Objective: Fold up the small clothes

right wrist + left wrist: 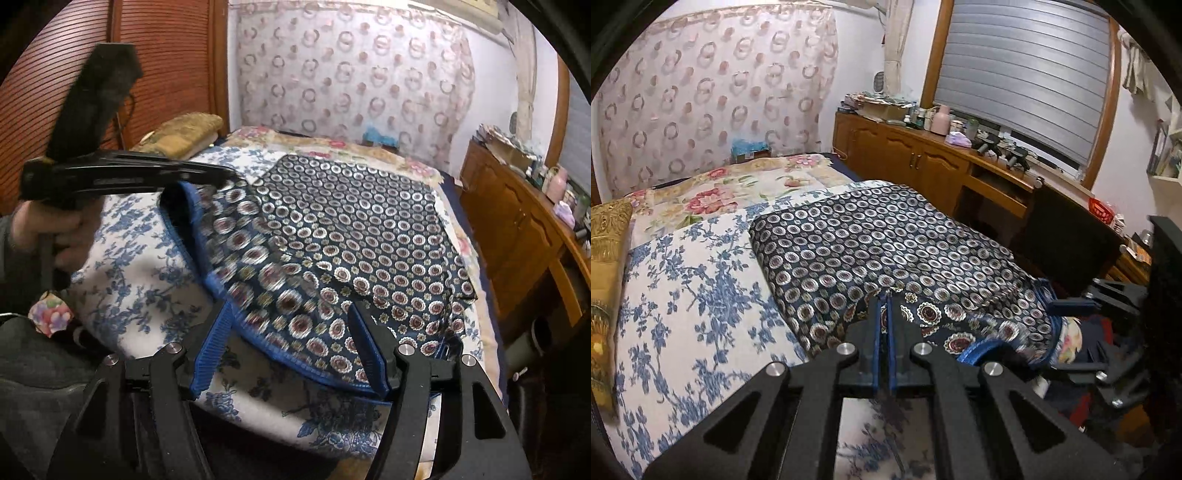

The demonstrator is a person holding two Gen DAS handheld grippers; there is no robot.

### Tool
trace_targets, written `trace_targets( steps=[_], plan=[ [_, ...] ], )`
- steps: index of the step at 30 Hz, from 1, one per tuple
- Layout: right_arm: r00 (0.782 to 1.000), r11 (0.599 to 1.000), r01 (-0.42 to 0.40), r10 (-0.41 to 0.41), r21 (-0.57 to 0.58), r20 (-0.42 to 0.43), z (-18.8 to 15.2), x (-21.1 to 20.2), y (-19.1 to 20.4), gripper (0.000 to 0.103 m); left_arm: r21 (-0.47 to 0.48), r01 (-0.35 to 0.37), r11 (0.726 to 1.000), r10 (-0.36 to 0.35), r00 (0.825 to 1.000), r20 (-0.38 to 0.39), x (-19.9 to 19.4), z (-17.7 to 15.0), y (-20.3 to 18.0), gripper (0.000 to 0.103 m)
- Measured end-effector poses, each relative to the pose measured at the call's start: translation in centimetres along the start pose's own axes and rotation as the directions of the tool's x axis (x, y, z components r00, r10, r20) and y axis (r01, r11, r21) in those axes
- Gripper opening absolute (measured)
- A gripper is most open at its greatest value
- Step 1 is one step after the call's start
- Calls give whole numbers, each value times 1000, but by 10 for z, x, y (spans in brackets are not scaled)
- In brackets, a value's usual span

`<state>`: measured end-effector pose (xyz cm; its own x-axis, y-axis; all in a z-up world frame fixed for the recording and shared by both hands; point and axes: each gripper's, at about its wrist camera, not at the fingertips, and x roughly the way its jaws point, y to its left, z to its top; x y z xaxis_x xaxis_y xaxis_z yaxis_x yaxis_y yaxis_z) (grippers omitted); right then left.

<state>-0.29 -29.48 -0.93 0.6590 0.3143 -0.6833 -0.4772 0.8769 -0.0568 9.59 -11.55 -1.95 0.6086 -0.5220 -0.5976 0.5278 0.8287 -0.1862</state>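
Currently we pinch the patterned garment (886,243) near edge in the left gripper (885,295), jaws fully closed. Right gripper (291,332) gapes, straddling the blue hem at 12 o'clock, ungripped. Garment lies on the bed (701,288), long axis toward 12 o'clock.

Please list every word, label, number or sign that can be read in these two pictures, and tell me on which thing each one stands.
No text can be read in either picture.
Left claw: raised lettering on its side arm, too blurred to read.
Bottles on the cabinet: labels too small to read.
Red basket: white marks, too small to read.
Garment and bedsheet: only patterns, no words.
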Motion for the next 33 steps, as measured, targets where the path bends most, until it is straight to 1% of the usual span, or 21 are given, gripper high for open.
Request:
trace_targets(
  steps=[3,5,8,11,17,24,27,28,29,30,31,32,33],
  plan=[
    [1000,1000,4,-4,-15,3,0,-2,0,67,-16,-7,1000,7,1000,1,4,4,6,1],
    [1000,1000,22,-22,-21,-10,-3,2,-4,67,-24,-10,1000,10,1000,3,6,5,8,1],
    [998,998,61,-61,1,-27,-6,10,-16,67,-27,-18,999,19,1000,4,6,4,11,1],
    [997,997,74,-73,32,-41,-11,17,-28,67,-29,-21,999,21,1000,6,5,3,12,1],
    [987,988,146,-141,55,-81,-25,27,-54,67,-17,-36,999,36,999,14,3,4,10,1],
    [977,975,206,-199,86,-80,-32,25,-81,67,-21,-40,999,40,999,19,1,4,11,1],
    [974,972,218,-211,88,-81,-33,27,-87,66,-24,-42,999,43,999,21,0,5,12,1],
    [974,972,221,-215,85,-77,-32,27,-89,57,-24,-43,999,44,999,21,-1,5,13,1],
    [975,974,214,-208,81,-73,-31,29,-91,45,-24,-44,999,45,999,20,0,6,13,1],
    [978,977,200,-195,79,-69,-30,30,-93,38,-23,-44,999,45,999,19,0,6,14,1],
    [981,979,188,-183,79,-63,-28,30,-95,24,-22,-45,999,45,999,19,0,8,15,1],
    [984,981,174,-170,82,-56,-25,31,-98,15,-22,-46,999,47,999,20,0,9,17,1],
    [988,984,152,-148,93,-45,-21,32,-101,12,-23,-47,999,48,999,20,0,10,18,1]
  ],
)
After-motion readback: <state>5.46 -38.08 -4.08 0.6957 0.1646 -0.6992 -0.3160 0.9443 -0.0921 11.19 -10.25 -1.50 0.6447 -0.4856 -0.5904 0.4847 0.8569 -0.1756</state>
